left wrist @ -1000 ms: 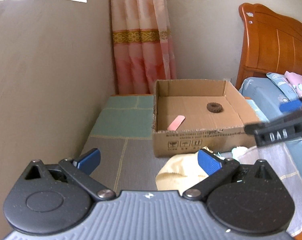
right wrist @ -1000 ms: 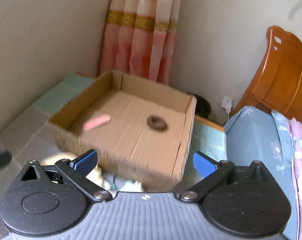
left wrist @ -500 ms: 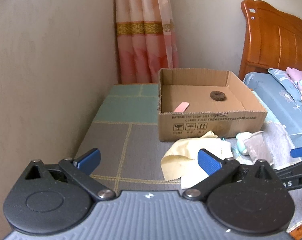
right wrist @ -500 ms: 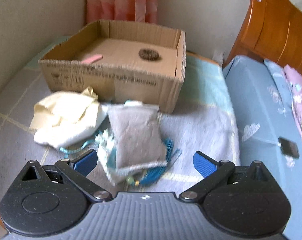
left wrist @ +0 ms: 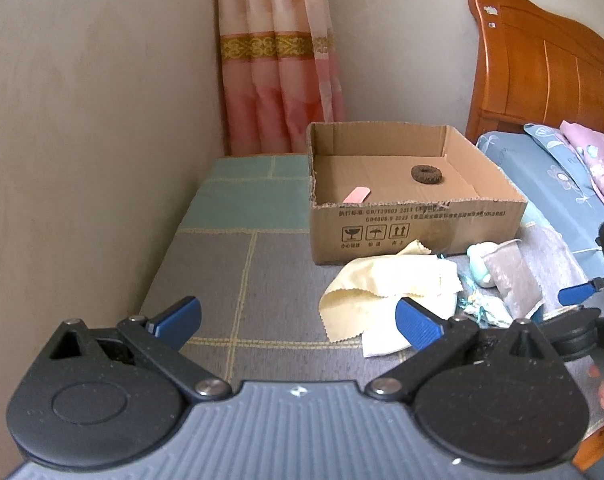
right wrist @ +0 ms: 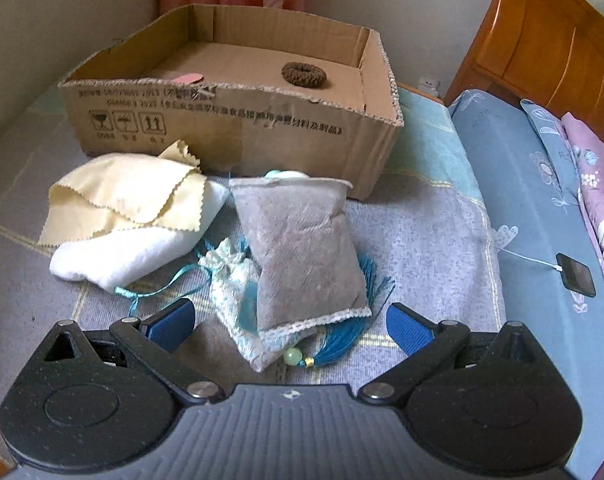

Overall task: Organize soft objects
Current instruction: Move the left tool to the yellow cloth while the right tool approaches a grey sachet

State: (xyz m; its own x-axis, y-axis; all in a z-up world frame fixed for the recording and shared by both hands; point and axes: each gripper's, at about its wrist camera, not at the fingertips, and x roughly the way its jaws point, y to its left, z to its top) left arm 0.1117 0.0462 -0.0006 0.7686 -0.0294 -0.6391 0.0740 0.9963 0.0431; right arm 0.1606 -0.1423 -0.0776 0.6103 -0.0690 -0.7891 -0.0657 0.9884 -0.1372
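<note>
From the left wrist, your left claw [left wrist: 297,318] is spread apart, holding nothing; the cardboard box [left wrist: 418,224] waits at 1 o'clock. From the right wrist, your right claw [right wrist: 287,320] gapes around the grey sachet [right wrist: 302,252] at 12 o'clock, probably to grip it.

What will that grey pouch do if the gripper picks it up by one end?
The grey pouch looks like thin fabric stuffed with loose filling, so it would probably sag and droop, not stay flat. It bulges, so it may feel a bit heavy for its size. It lies partly on the tasselled sachet, which might shift too.
</note>
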